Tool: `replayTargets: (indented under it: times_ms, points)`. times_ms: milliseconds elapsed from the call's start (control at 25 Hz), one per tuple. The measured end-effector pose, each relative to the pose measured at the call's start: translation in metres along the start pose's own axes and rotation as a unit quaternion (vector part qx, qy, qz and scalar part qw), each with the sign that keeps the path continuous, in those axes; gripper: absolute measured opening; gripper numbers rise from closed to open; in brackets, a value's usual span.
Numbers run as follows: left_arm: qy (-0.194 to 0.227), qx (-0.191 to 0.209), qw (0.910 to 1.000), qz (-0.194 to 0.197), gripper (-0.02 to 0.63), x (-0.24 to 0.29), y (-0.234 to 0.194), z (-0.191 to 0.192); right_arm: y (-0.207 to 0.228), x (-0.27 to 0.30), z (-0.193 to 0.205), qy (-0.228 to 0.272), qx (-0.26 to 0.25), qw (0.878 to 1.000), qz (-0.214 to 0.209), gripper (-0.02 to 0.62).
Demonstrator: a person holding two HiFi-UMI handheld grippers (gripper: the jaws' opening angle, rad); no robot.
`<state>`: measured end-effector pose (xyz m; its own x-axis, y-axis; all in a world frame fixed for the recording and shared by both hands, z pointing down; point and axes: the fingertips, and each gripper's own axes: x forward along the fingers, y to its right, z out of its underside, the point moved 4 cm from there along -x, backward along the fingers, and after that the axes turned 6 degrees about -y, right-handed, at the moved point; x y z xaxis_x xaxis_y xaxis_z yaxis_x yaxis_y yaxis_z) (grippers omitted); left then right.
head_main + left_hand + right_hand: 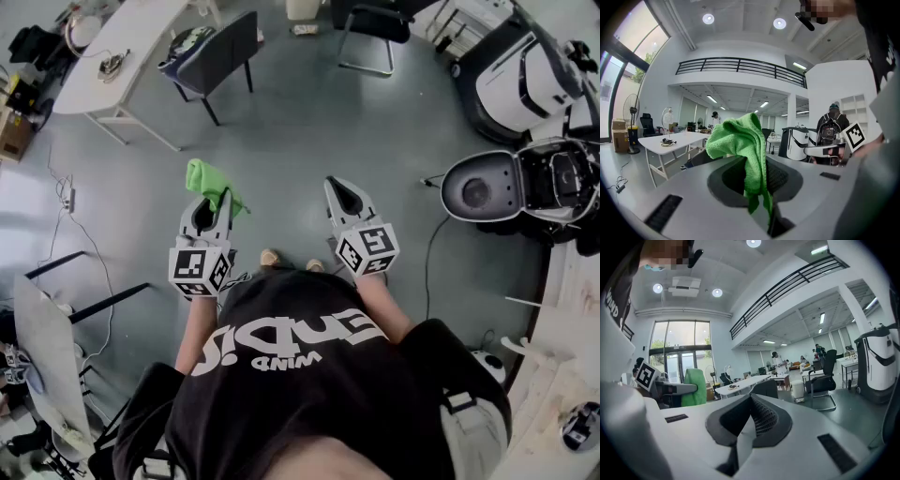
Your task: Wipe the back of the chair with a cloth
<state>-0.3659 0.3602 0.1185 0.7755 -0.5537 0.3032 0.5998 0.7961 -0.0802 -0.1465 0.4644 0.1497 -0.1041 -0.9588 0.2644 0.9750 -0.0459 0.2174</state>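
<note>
A bright green cloth (212, 182) sticks out of my left gripper (209, 204), which is shut on it and held at waist height over the floor. In the left gripper view the cloth (746, 140) bunches above the closed jaws and hangs down between them. The dark chair (221, 52) stands far ahead beside a white table (112, 47), well clear of both grippers. Its back (700, 158) peeks out left of the cloth. My right gripper (343, 190) is level with the left one, shut with nothing in it (750, 420). The chair back (765, 389) shows beyond its jaws.
A black office chair (373, 22) stands at the far middle. Large white and dark machines (525, 141) fill the right side, with a cable (433, 246) on the grey floor. Table legs and wires (67, 197) lie at the left. People stand in the distance (829, 129).
</note>
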Motion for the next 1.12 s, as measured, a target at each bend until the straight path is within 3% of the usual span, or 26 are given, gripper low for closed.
replayTargets:
  times_ms: [240, 640, 1120]
  points:
    - [-0.002, 0.002, 0.9999, 0.013, 0.064, 0.012, -0.014, -0.002, -0.001, 0.017, -0.003, 0.008, 0.018, 1.0, -0.001, -0.003]
    - [-0.013, 0.01, 0.9994, 0.031, 0.064, 0.045, -0.058, -0.003, 0.004, 0.057, -0.01, 0.008, 0.026, 0.999, 0.031, -0.003]
    - [-0.01, 0.007, 0.9998, 0.015, 0.064, 0.151, -0.095, -0.027, 0.086, 0.14, -0.036, 0.014, 0.032, 0.998, 0.043, -0.003]
